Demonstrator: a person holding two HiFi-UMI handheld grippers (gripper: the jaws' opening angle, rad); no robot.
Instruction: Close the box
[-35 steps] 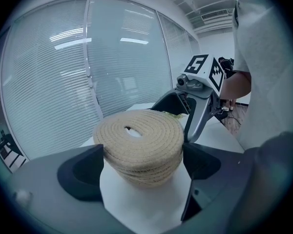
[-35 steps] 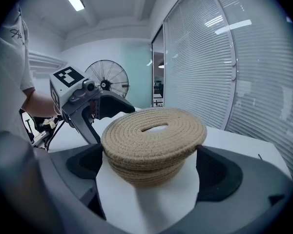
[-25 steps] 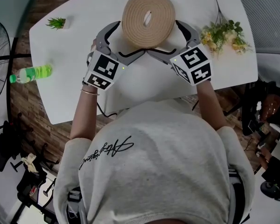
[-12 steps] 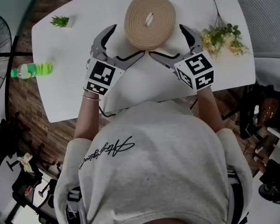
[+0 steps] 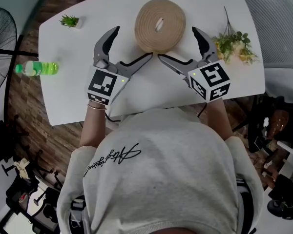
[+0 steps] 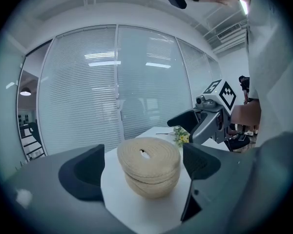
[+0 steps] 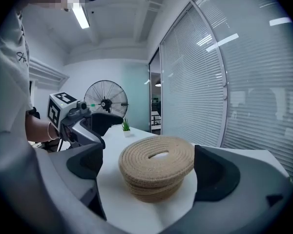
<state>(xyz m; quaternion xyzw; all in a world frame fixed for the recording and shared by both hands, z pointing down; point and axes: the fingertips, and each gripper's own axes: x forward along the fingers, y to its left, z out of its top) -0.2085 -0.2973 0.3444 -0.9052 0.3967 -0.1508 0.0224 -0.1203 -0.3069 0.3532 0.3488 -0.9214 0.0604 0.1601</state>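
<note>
A round woven rope box (image 5: 160, 24) stands on the white table (image 5: 73, 91), its lid with a slot on top. My left gripper (image 5: 126, 47) is open at the box's near left and does not touch it. My right gripper (image 5: 188, 48) is open at the near right, also apart from it. In the left gripper view the box (image 6: 149, 172) stands a little ahead of the open left gripper (image 6: 142, 167), with the right gripper (image 6: 205, 123) behind. In the right gripper view the box (image 7: 157, 172) lies ahead of the open right gripper (image 7: 154, 168), and the left gripper (image 7: 83, 123) shows at the left.
A bunch of flowers (image 5: 234, 45) lies at the table's right end. A green bottle (image 5: 36, 68) lies at the left edge, with a small potted plant (image 5: 69, 21) at the far left corner. A standing fan (image 7: 104, 103) is beyond the table. Glass walls with blinds enclose the far side.
Both grippers have drawn back from the box toward the person. Their jaws were around the box's sides; now the box stands farther off, untouched.
</note>
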